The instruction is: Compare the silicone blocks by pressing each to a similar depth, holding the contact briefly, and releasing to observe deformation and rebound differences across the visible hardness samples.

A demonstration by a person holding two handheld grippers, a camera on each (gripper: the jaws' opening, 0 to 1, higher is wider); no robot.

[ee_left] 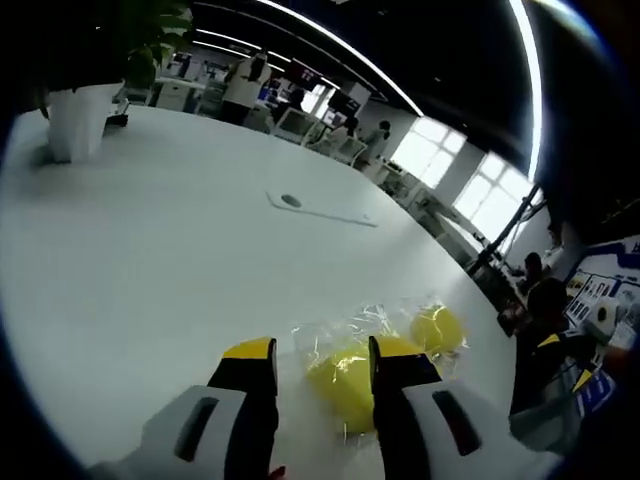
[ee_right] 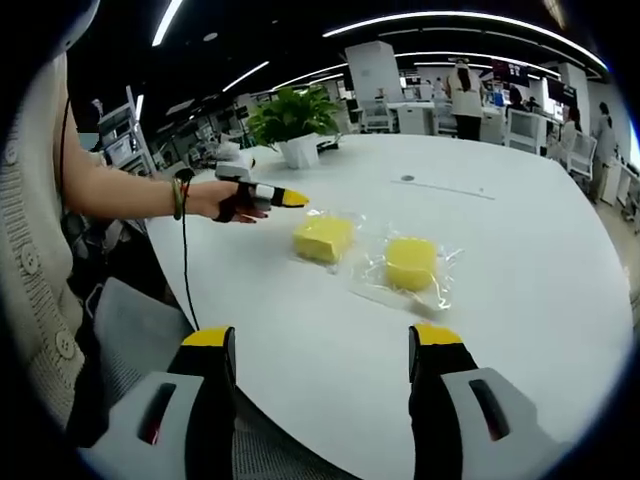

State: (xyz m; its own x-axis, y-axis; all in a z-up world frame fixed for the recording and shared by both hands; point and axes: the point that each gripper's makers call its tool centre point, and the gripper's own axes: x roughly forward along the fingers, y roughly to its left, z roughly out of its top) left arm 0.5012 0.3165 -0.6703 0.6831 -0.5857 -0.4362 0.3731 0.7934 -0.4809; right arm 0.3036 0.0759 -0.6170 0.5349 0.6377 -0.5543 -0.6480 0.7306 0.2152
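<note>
Your left gripper, jaws wide, hovers just above the nearer bagged yellow silicone block; your right gripper hangs wide open.

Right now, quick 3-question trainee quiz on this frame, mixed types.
1. How many yellow blocks lie on the white table?
2. True or false: the left claw grips a block.
3. The blocks are: A bare, B in clear bags, C boxed.

Key:
1. Two: the left block and the right block.
2. False; it hovers beside the left block, and its jaws stand open.
3. B.
</note>
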